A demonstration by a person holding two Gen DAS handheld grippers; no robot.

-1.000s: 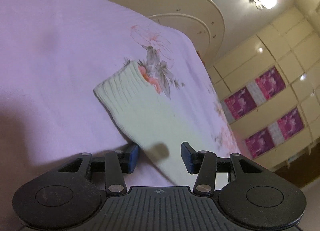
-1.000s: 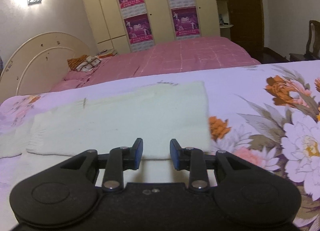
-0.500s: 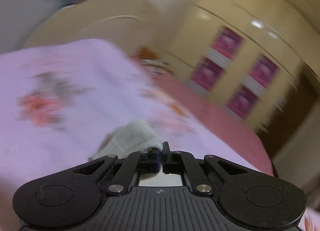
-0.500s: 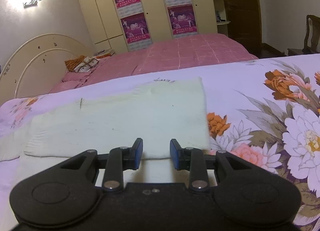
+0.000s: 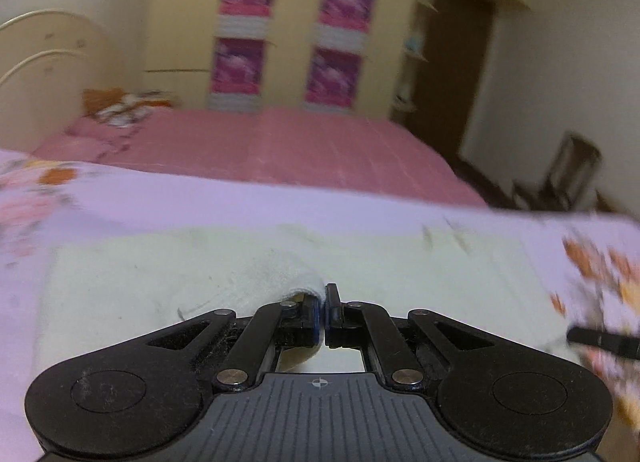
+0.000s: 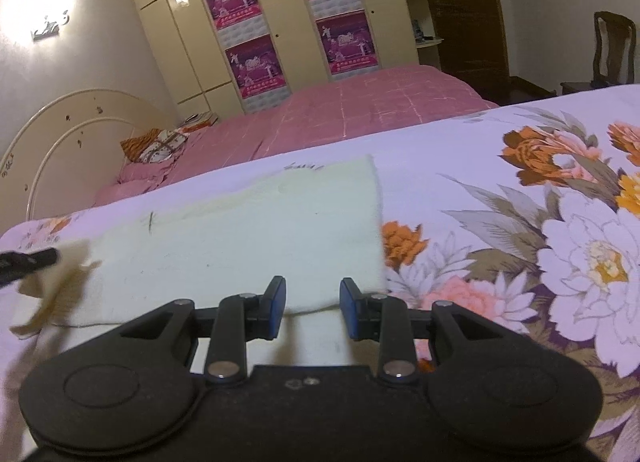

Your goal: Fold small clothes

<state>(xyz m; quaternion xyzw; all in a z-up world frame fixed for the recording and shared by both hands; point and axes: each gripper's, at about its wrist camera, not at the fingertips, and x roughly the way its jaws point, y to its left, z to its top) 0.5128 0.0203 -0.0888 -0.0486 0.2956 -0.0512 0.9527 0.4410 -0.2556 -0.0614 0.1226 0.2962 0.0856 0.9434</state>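
Here the pale cream knit garment (image 6: 256, 238) lies flat on the floral bed sheet (image 6: 520, 189) ahead of both claws. The left claw (image 5: 323, 298) is clamped on a lifted fold of it; the right claw (image 6: 312, 298) stands part-open over its near edge, gripping nothing.

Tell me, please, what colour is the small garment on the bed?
Pale cream-green garment, plain; it shows best in the right wrist view.

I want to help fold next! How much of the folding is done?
Just started. The pale garment lies mostly flat on the flowery sheet. The left hand-held gripper pinches one end, lifting it over. The right hand-held gripper waits open at the near edge. Finishing the fold is left.
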